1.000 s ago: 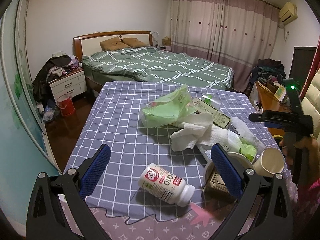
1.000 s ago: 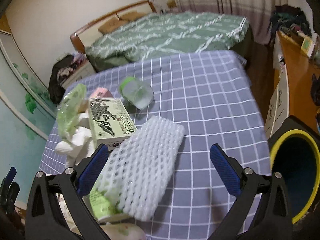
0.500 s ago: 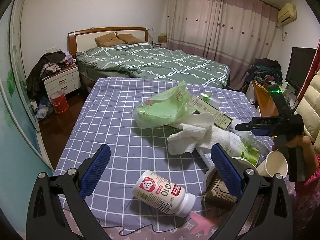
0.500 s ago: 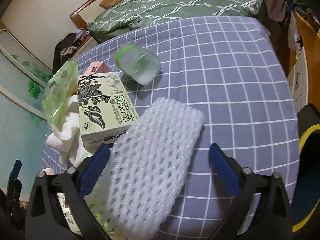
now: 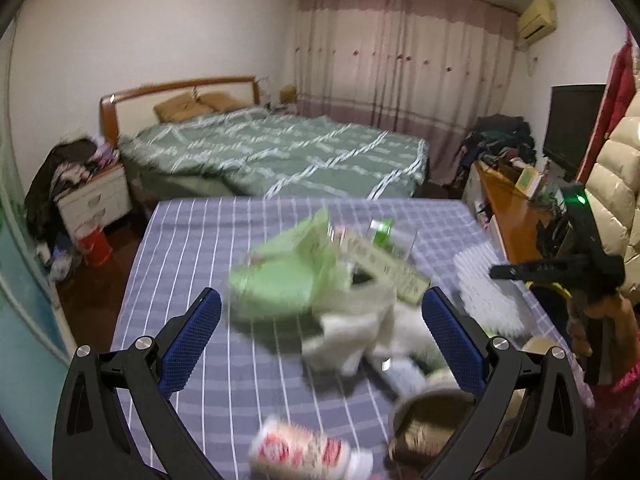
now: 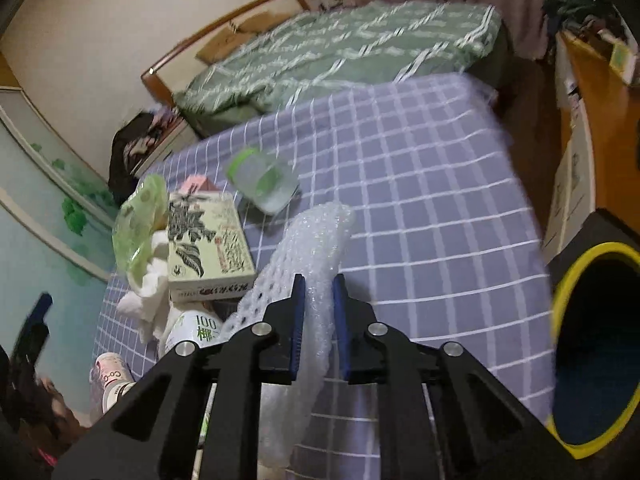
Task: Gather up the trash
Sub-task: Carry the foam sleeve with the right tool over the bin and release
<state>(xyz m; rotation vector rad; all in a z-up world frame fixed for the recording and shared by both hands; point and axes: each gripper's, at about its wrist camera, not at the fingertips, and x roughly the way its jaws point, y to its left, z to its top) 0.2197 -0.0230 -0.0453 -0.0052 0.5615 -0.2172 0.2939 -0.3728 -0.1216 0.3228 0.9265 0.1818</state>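
Observation:
Trash lies on a table with a purple checked cloth (image 6: 420,184). My right gripper (image 6: 319,284) is closing its jaws on a white foam net sleeve (image 6: 316,236); the pads squeeze it and its far end bends upward. In the left wrist view the sleeve (image 5: 480,288) hangs from the right gripper (image 5: 560,272). My left gripper (image 5: 320,308) is open with nothing between its fingers, above a green plastic bag (image 5: 288,276) and crumpled white tissue (image 5: 352,332). A white bottle (image 5: 308,450) lies near the table's front edge.
A green tea box (image 6: 204,248) and a clear cup with a green rim (image 6: 264,184) lie left of the sleeve. A dark bin with a yellow rim (image 6: 592,344) stands at the table's right side. A bed (image 5: 280,156) is behind; a wooden desk (image 5: 508,208) is to the right.
The right jaws have gone from wide open to pressed on the foam net sleeve, which is now crumpled and raised. The left gripper has shifted over the table, and its view is blurred.

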